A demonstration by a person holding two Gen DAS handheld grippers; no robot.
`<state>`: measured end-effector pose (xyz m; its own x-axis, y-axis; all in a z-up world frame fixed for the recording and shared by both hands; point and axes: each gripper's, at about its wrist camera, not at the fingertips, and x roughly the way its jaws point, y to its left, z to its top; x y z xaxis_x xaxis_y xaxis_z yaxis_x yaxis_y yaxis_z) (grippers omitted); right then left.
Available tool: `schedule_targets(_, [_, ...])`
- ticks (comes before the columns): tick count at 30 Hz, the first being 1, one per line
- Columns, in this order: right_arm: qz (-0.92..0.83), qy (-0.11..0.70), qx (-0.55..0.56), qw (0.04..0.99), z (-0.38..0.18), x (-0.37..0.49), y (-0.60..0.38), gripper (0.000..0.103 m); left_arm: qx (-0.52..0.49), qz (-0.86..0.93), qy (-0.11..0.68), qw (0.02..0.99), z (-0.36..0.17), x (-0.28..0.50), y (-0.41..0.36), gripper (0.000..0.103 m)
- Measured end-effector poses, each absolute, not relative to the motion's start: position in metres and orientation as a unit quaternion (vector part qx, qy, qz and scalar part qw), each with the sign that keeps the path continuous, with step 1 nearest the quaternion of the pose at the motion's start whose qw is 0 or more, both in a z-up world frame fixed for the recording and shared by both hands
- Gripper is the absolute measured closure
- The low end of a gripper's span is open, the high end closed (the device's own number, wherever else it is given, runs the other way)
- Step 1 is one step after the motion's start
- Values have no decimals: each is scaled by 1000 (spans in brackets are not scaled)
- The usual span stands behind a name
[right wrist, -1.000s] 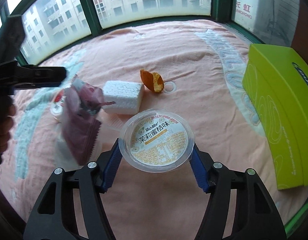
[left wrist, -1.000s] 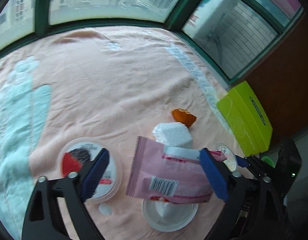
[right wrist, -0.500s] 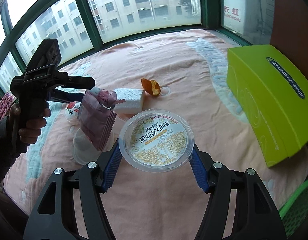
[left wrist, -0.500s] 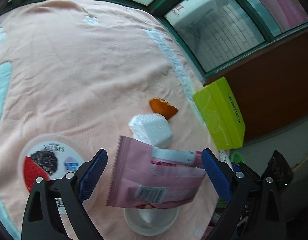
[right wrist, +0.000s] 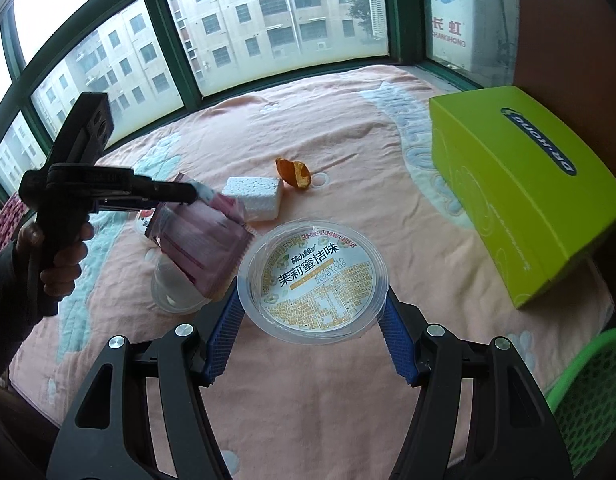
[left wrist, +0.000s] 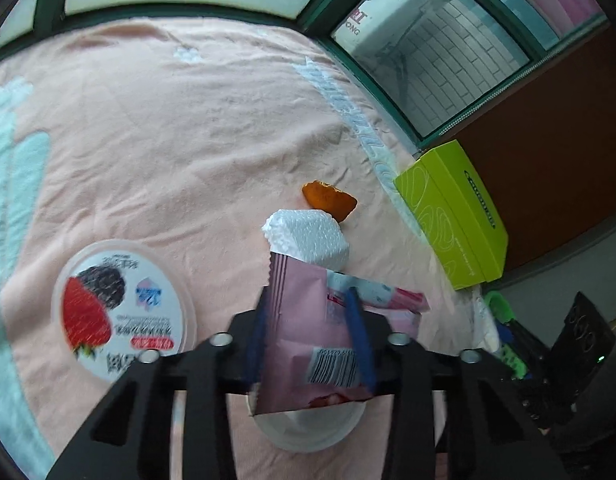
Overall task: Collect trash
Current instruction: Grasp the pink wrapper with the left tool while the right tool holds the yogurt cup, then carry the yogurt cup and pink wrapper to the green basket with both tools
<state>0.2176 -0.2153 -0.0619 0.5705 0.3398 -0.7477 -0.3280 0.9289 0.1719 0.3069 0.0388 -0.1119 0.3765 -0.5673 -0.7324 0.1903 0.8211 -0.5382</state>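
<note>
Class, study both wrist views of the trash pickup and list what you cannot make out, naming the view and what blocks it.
- White cup, left wrist view: the pink wrapper held in the left tongs covers most of it.
- Green basket, right wrist view: cut off by the picture edge.
- Wrapper's print, right wrist view: too small to read.
- Berry-label lid, left wrist view: small text blurred.
- Tub in the right tongs: contents hidden by its label.

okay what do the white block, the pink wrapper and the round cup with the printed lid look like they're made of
White block: looks like expanded foam, matte, with a beaded, pebbly surface and crumbly edges.
Pink wrapper: thin plastic film, slightly glossy, creased, with a serrated edge and a printed barcode; it could be foil-lined.
Round cup: clear, glossy rigid plastic at its see-through rim; the printed lid seems a thin sealed film, plastic or foil.
</note>
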Motion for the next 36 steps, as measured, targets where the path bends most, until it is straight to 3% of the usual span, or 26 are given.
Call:
schedule_targets(1, [187,422,8,887,-61,215,-216,39,-181,-231,504,812,-109,303,38,76])
schedule_targets(7, [177,414,17,893,-52,195,-227,39,-144,-207,480,840,-81,270,33,82])
schedule_targets(20, [121,405,51,905,-36,136,-287,39,-120,-238,424,866,-16,207,-14,82])
schedule_targets(36, [-13,415,77,907,-41,67,-397,39,-74,-329,416,844,-1,186,-142,82])
